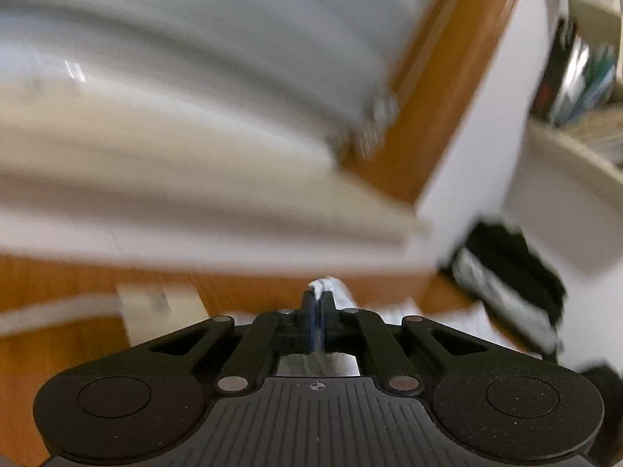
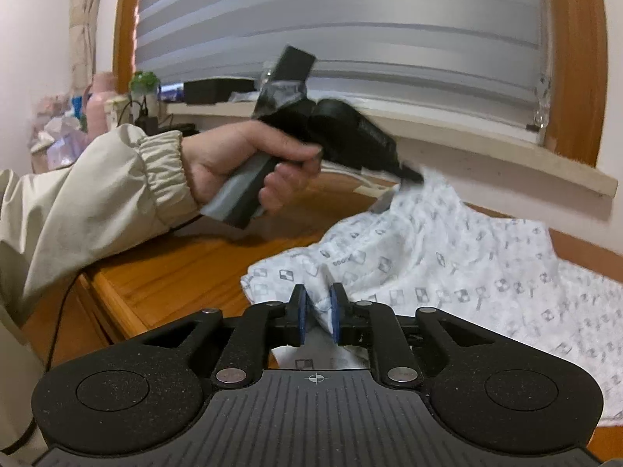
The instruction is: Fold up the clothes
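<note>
**Both grippers on the garment edge**

Left gripper (image 1: pixel 319 299) jaws are clamped on the white patterned garment (image 2: pixel 447 257); right gripper (image 2: pixel 318 307) jaws pinch a fold. The garment lies crumpled on the worktop (image 2: pixel 175 268), lower right. Lift both evenly, keeping the edge taut.

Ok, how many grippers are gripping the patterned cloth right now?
2. The left gripper pinches the patterned cloth near the windowsill; the right gripper clamps a fold at the near edge.
</note>
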A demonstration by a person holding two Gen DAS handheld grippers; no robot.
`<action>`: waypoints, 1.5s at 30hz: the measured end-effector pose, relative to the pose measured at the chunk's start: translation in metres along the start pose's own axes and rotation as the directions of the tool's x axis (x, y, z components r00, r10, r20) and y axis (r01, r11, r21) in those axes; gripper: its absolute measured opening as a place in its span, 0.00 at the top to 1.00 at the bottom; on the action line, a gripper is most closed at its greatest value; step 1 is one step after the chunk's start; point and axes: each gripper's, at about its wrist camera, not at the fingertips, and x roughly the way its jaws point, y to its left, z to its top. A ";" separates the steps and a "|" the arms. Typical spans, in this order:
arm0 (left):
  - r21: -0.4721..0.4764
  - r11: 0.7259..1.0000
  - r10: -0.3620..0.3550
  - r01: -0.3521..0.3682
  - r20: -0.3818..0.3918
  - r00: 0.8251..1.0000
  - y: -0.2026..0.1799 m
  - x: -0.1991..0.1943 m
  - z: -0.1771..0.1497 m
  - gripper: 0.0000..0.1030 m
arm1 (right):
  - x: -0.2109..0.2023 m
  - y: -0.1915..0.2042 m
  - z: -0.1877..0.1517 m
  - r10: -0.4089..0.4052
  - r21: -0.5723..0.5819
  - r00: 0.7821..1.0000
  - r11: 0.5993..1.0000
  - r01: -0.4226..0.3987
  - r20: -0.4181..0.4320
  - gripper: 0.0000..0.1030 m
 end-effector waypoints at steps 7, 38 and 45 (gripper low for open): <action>0.043 0.988 0.147 -0.146 -0.022 0.989 0.000 -0.006 0.000 0.54 | -0.006 -0.001 -0.008 0.025 0.050 0.998 0.998 -0.028 0.054 0.63; 0.366 0.923 -0.010 0.122 -0.294 0.956 -0.093 0.042 -0.042 0.40 | -0.111 -0.276 -0.088 -0.621 0.587 0.770 0.572 0.573 -0.146 0.78; 0.257 0.959 -0.054 0.121 -0.254 0.966 -0.073 0.031 -0.022 0.40 | -0.104 -0.261 -0.030 -0.593 0.580 0.805 0.658 0.480 0.007 0.80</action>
